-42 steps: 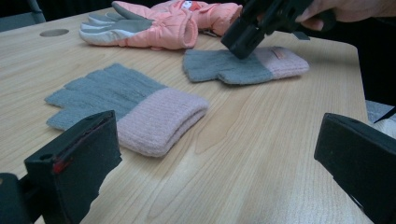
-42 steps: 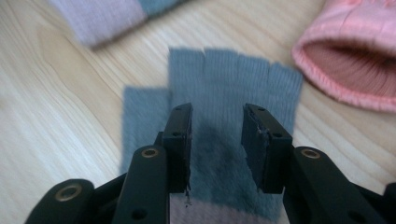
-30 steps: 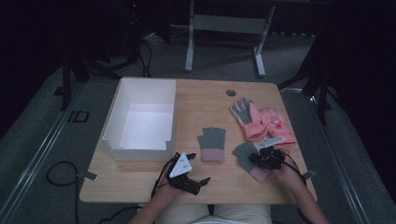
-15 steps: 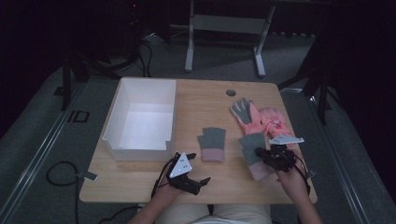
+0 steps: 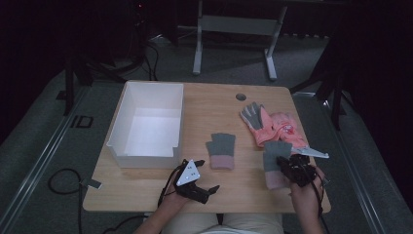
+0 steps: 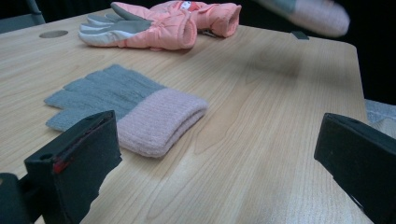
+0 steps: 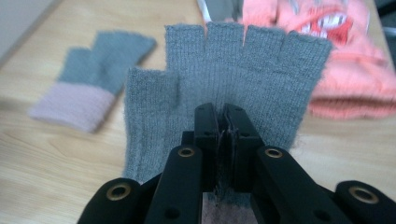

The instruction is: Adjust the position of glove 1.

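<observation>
Right gripper sits at the table's right front, jaws pinched together on a grey fingerless glove with a pink cuff. In the right gripper view the jaws meet on the knit just below the palm, a thin fold of fabric between the pads; the glove stands up in front of them, its four short finger stubs and thumb pointing away from the camera. The jaws have just been closing, with the glove between them. In the high view the glove's grey end points toward the far edge and its pink cuff toward the person; the cuff appears in the left gripper view as a blurred pink shape above the far edge of the table, so the glove is lifted clear of the wood. Left gripper lies near the front edge, left of centre, jaws wide apart and holding nothing; its grey plate faces up. A second matching glove lies flat on the table between the two grippers, grey fingers away from the person; in the left gripper view it sits just beyond the left jaw, not touched. A pair of orange gloves with grey palms lies further back on the right. A white bin stands on the left half of the table.
</observation>
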Available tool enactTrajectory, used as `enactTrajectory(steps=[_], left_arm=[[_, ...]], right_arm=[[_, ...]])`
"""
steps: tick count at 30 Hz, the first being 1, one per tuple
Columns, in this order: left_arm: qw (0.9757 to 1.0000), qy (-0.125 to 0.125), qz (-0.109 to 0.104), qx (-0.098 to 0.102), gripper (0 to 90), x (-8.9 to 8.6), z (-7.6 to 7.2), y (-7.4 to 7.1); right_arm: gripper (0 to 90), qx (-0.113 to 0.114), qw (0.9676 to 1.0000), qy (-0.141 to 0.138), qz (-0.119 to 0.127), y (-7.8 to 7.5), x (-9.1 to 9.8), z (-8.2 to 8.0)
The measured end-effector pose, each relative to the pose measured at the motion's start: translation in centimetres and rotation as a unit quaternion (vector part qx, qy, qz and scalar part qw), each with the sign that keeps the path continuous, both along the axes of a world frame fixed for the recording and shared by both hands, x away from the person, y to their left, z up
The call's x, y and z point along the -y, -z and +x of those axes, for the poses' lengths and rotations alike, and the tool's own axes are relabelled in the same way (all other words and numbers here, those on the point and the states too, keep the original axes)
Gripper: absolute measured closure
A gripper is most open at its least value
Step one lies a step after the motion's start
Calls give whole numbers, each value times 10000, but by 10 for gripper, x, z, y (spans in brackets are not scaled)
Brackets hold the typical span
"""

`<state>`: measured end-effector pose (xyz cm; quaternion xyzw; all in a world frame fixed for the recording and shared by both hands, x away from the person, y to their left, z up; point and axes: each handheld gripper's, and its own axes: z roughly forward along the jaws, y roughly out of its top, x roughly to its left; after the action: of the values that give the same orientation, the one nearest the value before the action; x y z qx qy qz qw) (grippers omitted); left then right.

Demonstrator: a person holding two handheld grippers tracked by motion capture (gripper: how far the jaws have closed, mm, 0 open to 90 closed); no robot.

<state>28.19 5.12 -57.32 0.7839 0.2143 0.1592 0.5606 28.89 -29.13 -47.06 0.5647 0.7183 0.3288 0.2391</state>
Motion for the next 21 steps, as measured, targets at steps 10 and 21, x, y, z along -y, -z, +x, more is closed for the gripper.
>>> enactTrajectory(steps=[10, 21], left_arm=[[10000, -14, 3, 2, 0, 0, 0, 0], [10000, -7, 4, 2, 0, 0, 0, 0]], right_arm=[[848, -400, 9989, 238, -31, 52, 3, 21], [808, -642, 9974, 297, -109, 75, 6, 34]])
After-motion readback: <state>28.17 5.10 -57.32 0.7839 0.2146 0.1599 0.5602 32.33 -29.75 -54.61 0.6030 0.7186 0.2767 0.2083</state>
